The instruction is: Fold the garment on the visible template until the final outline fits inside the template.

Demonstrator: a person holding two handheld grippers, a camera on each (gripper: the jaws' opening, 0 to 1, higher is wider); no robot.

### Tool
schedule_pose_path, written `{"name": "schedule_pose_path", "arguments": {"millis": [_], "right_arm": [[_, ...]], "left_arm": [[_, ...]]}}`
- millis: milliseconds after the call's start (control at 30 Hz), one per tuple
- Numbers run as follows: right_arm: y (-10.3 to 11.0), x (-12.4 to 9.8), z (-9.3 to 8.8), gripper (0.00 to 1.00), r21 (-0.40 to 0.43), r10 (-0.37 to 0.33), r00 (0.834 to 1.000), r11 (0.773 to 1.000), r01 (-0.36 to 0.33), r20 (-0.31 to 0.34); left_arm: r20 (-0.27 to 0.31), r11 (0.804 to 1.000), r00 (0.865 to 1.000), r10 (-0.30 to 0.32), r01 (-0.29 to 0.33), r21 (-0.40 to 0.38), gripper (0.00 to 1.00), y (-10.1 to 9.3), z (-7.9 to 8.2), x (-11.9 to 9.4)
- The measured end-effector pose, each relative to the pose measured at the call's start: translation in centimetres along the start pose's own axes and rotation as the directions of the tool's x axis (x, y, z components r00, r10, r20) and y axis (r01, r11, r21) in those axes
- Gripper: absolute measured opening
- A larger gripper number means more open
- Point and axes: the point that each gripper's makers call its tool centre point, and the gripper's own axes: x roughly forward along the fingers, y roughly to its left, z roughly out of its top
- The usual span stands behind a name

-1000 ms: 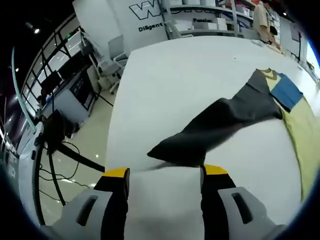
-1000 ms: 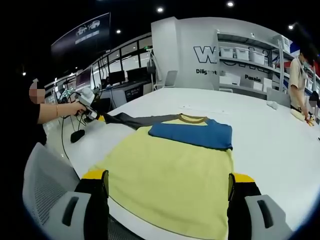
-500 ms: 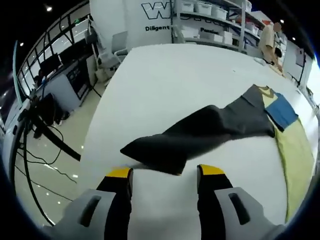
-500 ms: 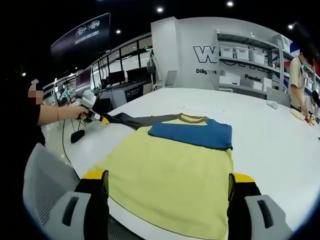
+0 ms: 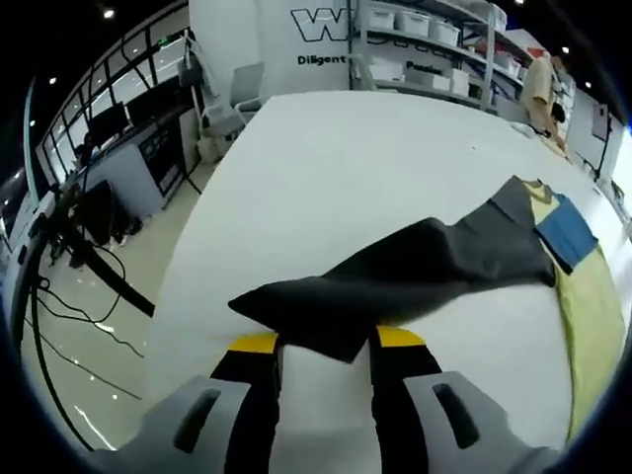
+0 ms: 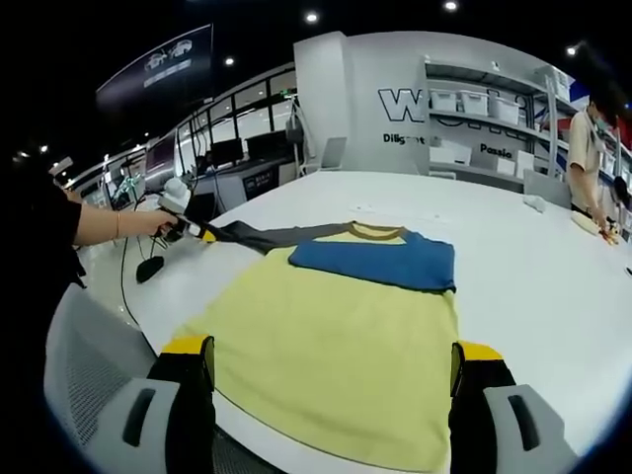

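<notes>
The garment (image 6: 336, 326) lies flat on the white table (image 6: 533, 267). It has a yellow body, a brown collar (image 6: 373, 232) and a blue sleeve (image 6: 380, 262) folded across the chest. Its dark grey sleeve (image 5: 415, 276) stretches out sideways. The cuff end of that sleeve lies between the yellow tips of my left gripper (image 5: 326, 341), whose jaws are still apart. A person's hand holds the left gripper (image 6: 183, 222) at the sleeve's end. My right gripper (image 6: 334, 346) stands open over the garment's near hem, with nothing between its fingers.
The table edge (image 5: 188, 267) drops to the floor beside the left gripper, with desks and cables (image 5: 79, 227) beyond. A grey chair (image 6: 89, 365) stands at the near table edge. Shelves with white bins (image 6: 474, 109) line the back wall. A person (image 6: 591, 158) stands at the far right.
The left gripper's jaws have drawn closer together around the dark sleeve's cuff, and its view has shifted slightly. The right gripper and the garment body have stayed put.
</notes>
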Motion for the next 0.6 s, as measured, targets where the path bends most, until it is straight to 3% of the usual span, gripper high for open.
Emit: {"name": "schedule_pose_path", "arguments": {"millis": [67,133,200,233,400,533,600], "right_arm": [[-0.02,0.01,-0.01,0.99,-0.003,-0.002,1.000,1.000,0.002,-0.001],[-0.03,0.03,-0.03,0.99,-0.002,-0.003,1.000,1.000,0.003,-0.001],[-0.12,0.04,-0.01,0.99,-0.002,-0.009,1.000,1.000,0.009,0.000],[-0.13,0.02,0.00,0.99,-0.003,-0.010,1.000,1.000,0.010,0.001],[-0.05,0.08,-0.17,0.99,-0.013,-0.008,1.000,1.000,0.008,-0.007],[0.04,0.10,-0.21,0.99,-0.015,-0.006,1.000,1.000,0.005,-0.010],[0.02,0.12,-0.31,0.99,-0.015,-0.007,1.000,1.000,0.006,-0.015]], "left_arm": [[0.002,1.000,1.000,-0.002,0.002,0.013,0.30,-0.06,0.02,-0.03],[0.002,1.000,1.000,0.005,-0.005,0.031,0.20,-0.06,-0.03,-0.12],[0.004,0.996,0.999,0.033,-0.033,0.084,0.07,0.35,-0.13,-0.31],[0.011,0.993,0.999,0.038,-0.039,0.114,0.05,0.45,-0.03,-0.30],[0.000,0.998,1.000,0.001,-0.001,0.058,0.09,-0.09,-0.02,-0.70],[-0.005,1.000,1.000,-0.009,0.009,0.015,0.27,-0.11,-0.13,-0.81],[0.003,1.000,1.000,-0.015,0.015,0.014,0.29,-0.26,0.02,-0.92]]}}
